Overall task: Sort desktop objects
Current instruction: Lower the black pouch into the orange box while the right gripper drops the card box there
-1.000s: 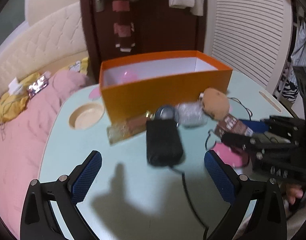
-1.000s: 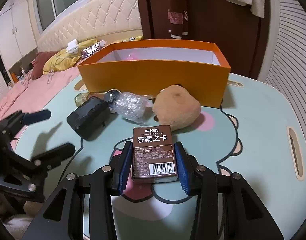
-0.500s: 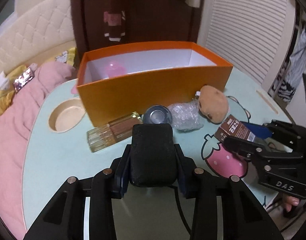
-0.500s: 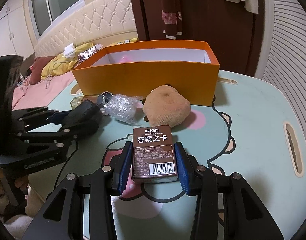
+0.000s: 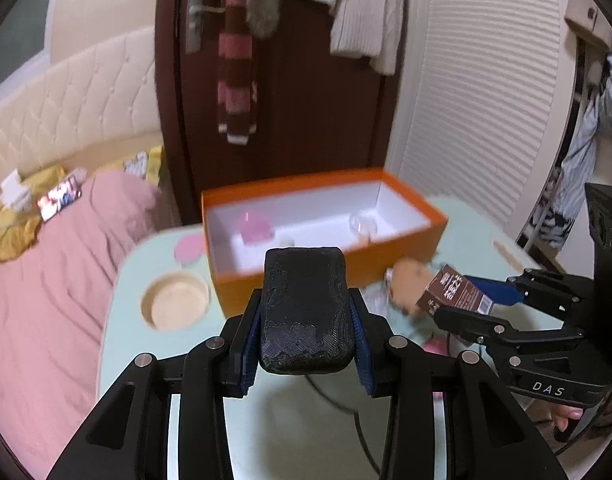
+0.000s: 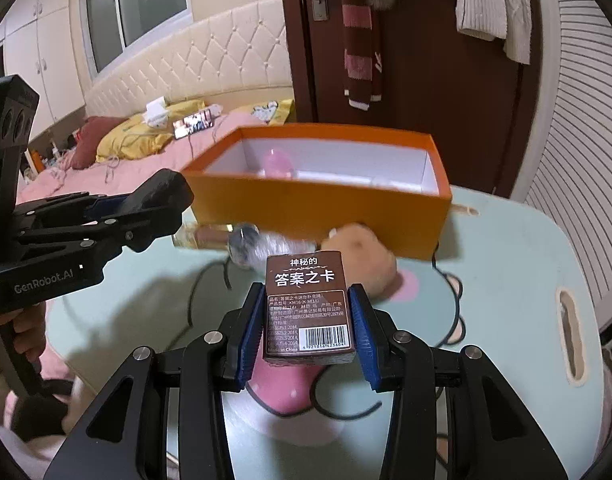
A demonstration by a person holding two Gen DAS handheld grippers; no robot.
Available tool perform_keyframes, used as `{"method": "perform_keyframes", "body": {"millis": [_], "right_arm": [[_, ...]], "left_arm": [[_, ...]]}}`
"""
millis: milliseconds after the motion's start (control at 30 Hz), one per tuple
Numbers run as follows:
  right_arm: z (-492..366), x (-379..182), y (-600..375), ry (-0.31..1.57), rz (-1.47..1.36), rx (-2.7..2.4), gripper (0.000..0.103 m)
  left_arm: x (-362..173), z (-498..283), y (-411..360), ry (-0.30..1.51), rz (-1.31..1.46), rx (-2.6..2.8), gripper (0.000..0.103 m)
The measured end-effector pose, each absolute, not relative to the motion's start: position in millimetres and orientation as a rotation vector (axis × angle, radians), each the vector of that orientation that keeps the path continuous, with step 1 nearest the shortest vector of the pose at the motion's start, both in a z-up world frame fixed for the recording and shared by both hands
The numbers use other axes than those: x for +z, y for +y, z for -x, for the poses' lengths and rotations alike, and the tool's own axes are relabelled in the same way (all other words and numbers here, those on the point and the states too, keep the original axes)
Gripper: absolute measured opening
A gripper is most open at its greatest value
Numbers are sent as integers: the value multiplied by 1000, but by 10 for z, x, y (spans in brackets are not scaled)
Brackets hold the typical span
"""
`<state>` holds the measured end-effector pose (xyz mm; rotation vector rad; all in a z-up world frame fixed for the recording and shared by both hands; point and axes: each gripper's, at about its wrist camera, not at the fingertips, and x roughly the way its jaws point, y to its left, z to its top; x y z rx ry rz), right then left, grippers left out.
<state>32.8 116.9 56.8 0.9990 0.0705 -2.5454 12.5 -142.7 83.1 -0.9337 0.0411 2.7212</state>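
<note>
My left gripper [image 5: 306, 340] is shut on a black textured pouch [image 5: 304, 308] and holds it above the table, in front of the orange box [image 5: 306, 280]. It also shows in the right wrist view [image 6: 138, 216] at left. My right gripper [image 6: 306, 336] is shut on a brown card box [image 6: 308, 308] with a barcode, held above the table; it shows in the left wrist view [image 5: 466, 300] at right. The orange box [image 6: 318, 200] holds a pink object [image 6: 278, 162].
On the mint table [image 6: 506, 280] by the box lie a tan plush toy [image 6: 370, 256], a clear plastic wrap [image 6: 278, 246], a glass bottle [image 6: 202, 236] and a black cable [image 6: 210, 280]. A round cup hole [image 5: 176, 300] sits left. A pink bed [image 5: 46, 280] lies beyond.
My left gripper closed on the black pouch and lifted it off the table toward the orange box. My right gripper rose with the card box still in it.
</note>
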Motion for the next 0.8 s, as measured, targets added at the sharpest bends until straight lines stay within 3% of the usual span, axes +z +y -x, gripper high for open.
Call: {"method": "perform_keyframes", "body": {"millis": [400, 633, 800], "right_arm": [[486, 974, 1022, 114, -922, -2649, 43], [1029, 843, 977, 85, -1022, -2635, 43], [1311, 700, 955, 75, -1093, -2620, 43]], "left_arm": [[1027, 709, -895, 17, 918, 2764, 37], [858, 1239, -385, 14, 1003, 2768, 37], [746, 1167, -27, 10, 1070, 2768, 37]]}}
